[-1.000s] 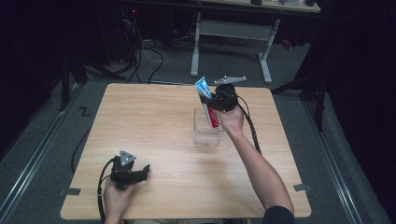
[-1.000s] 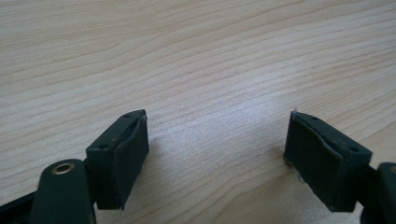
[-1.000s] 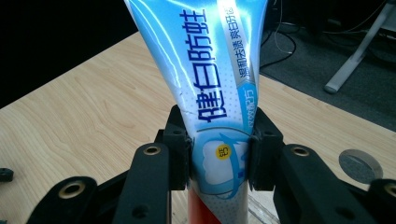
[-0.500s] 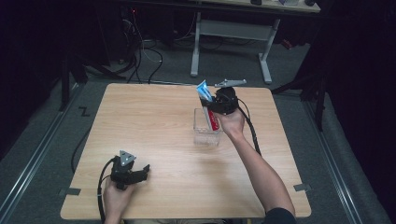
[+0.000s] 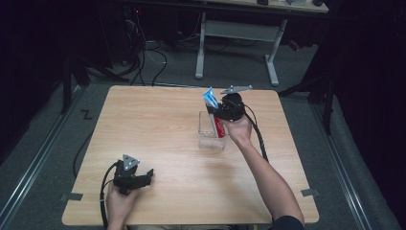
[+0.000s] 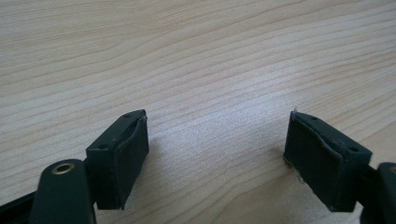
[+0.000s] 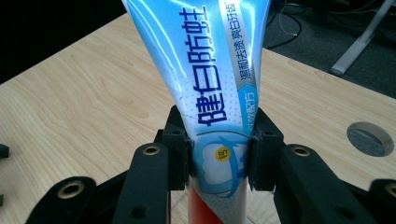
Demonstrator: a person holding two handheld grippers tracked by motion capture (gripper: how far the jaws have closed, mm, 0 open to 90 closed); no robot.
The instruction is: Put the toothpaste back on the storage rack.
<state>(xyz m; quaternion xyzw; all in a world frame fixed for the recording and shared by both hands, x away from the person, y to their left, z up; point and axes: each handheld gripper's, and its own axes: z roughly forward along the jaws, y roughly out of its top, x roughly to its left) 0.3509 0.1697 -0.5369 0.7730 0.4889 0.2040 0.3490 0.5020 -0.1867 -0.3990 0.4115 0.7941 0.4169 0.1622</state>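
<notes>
right tool (image 7: 218, 161): jaws closed on a toothpaste tube (image 7: 205, 70), pads pinching its lower blue part just above the red end; the crimped end fans out ahead of the jaws.
tube position: in the high view the toothpaste tube (image 5: 214, 111) stands tilted under the right tool (image 5: 225, 112), red end down inside a clear plastic container (image 5: 210, 136), crimped end poking up past the tool.
left tool (image 6: 215, 144): jaws wide apart, nothing between them, low over bare tabletop (image 6: 196, 56); in the high view it sits near the person's edge, well apart from the container.
risk, slip: glossy tube gripped by a narrow pinch; likely to pivot or slide if moved quickly.
risk, squeeze: a harder pinch could dent the soft body.
risk, container: light and unheld; the tube dragging on its wall could tip or shove it.
in the way: container rim just below the right tool.
around: cable hole (image 7: 371, 138) in the tabletop beyond the right tool; desk legs (image 5: 273, 52) on the floor past the far edge.
</notes>
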